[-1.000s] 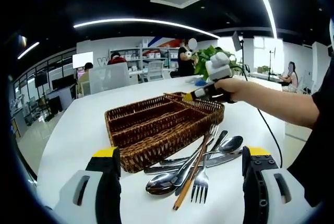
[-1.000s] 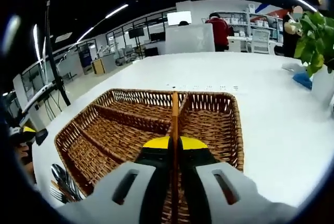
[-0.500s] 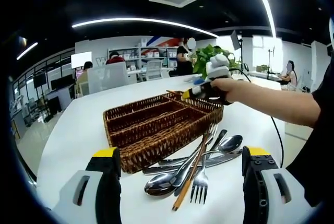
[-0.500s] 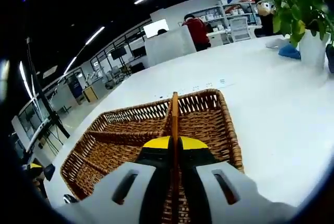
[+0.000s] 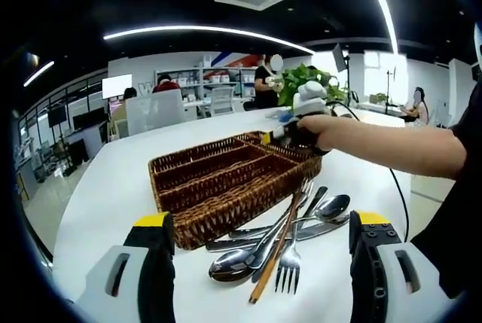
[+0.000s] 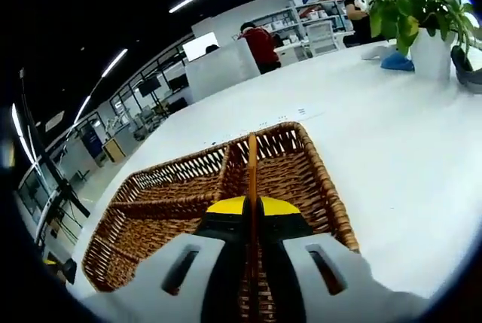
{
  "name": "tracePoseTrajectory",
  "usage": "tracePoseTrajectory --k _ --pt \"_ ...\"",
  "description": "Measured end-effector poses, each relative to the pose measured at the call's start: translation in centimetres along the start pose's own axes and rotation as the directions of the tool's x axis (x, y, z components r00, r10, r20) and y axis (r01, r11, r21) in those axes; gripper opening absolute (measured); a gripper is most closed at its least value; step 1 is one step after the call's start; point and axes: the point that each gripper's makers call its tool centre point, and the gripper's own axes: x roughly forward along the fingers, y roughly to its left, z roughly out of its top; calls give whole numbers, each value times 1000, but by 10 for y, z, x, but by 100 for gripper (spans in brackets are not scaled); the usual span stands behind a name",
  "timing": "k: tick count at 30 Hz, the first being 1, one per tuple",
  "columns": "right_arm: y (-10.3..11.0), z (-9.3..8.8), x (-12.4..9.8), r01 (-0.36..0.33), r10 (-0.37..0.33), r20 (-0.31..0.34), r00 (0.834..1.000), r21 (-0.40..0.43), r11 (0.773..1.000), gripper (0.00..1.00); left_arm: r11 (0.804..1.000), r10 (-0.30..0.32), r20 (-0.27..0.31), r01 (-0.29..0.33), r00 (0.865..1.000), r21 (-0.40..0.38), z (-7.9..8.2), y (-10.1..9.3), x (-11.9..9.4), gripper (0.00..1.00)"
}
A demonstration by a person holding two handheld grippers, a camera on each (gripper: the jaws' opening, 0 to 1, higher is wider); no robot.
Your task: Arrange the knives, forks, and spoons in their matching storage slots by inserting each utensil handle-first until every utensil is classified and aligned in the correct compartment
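Chopstick pinched between right gripper fingers, over wicker tray, left gripper fingers spread.

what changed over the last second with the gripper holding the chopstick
The right gripper, still shut on the wooden chopstick, has swung toward the far right end of the wicker tray; in its own view the tray now sits lower and further left. The left gripper stayed open and still, and the pile of spoons, fork and chopstick beside the tray has not moved.
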Motion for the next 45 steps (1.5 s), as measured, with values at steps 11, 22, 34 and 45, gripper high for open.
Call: tracePoseTrajectory --k 11,22,34,45 --pt "4 -12 8 0 -1 -63 998 -23 1000 4 1000 0 0 0 1000 -1 0 2 -1 99" --pt "8 -12 5 -27 25 -60 998 -30 999 6 1000 2 -2 -2 1000 -1 -1 2 -1 99" --pt "20 2 -9 -71 68 -34 997 -102 992 13 1000 -4 -6 4 1000 3 -1 1 3 99" --pt "34 1 -35 -137 129 -53 990 -199 970 30 1000 4 -5 -4 1000 0 2 4 4 99"
